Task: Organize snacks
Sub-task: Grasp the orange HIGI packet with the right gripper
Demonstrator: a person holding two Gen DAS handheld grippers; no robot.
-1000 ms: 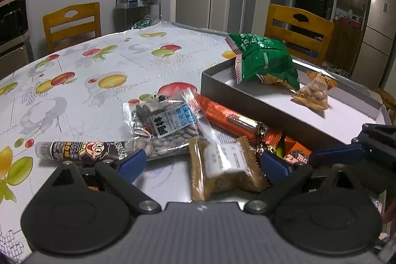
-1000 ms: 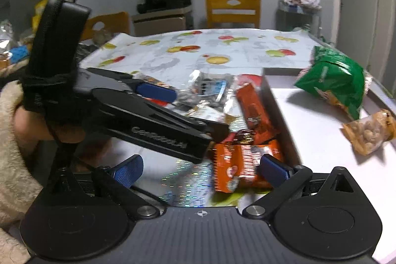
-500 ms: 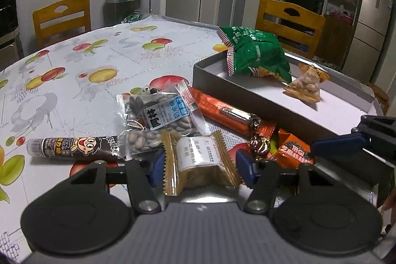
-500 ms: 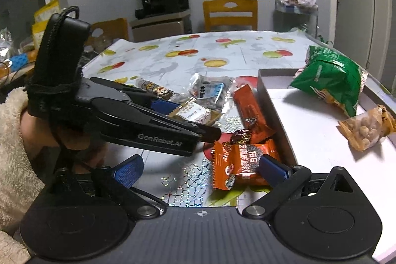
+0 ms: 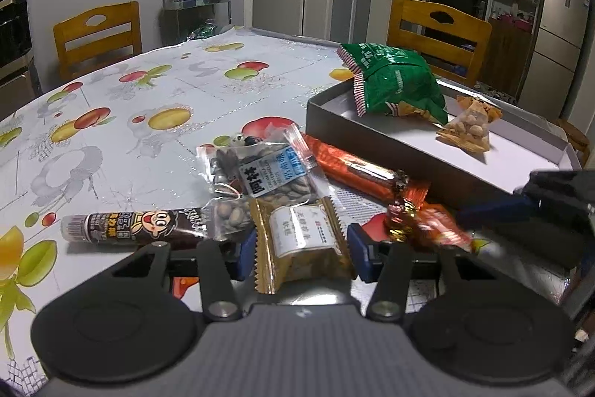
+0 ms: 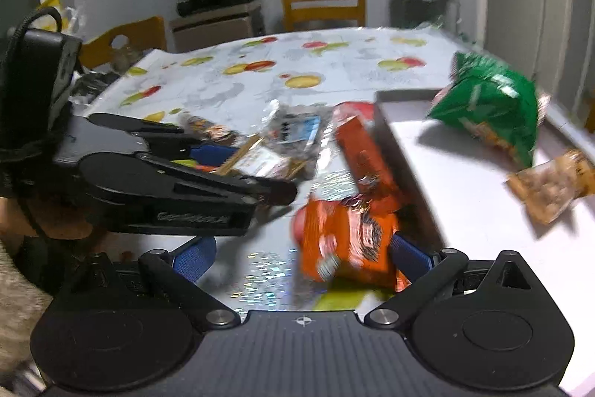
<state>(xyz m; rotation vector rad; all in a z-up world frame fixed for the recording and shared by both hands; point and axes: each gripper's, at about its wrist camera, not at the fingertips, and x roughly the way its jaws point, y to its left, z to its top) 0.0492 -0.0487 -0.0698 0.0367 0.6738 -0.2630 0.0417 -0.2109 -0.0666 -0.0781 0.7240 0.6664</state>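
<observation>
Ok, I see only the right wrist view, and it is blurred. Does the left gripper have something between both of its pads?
Observer: Yes. The golden packet sits between both blue pads of the left gripper, and the jaws are closing.
Operator: What is the dark thing beyond that gripper?
Observer: A dark brown tube snack with a cartoon face. It lies flat on the tablecloth, outside the jaws.
Operator: Does anything cover the packet?
Observer: No, its label is clear. The seed bag only meets its far end.
</observation>
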